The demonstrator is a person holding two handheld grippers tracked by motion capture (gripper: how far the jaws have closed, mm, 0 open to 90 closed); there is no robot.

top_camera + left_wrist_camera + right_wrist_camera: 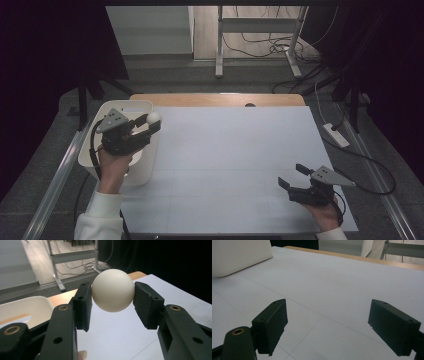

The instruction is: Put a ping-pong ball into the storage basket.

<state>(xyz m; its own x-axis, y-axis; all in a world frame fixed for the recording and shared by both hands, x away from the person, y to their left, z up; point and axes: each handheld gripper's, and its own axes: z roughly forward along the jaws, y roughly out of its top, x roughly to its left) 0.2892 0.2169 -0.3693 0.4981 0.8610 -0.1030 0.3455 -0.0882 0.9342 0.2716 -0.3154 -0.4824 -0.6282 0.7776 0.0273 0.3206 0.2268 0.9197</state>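
Note:
A cream-white ball sits clamped between the two black jaws of my left gripper. From above, that left gripper hovers over the right rim of a white bin at the table's left side, and the ball shows at its tip. My right gripper rests low near the table's front right, open, with nothing between its jaws. Its own view looks across the bare white sheet between the wide-set right gripper jaws.
The white bin's corner stands at the upper left of the right gripper view. A wooden table edge runs behind the white sheet. Beyond it are a metal stand and floor cables. Dark curtains flank both sides.

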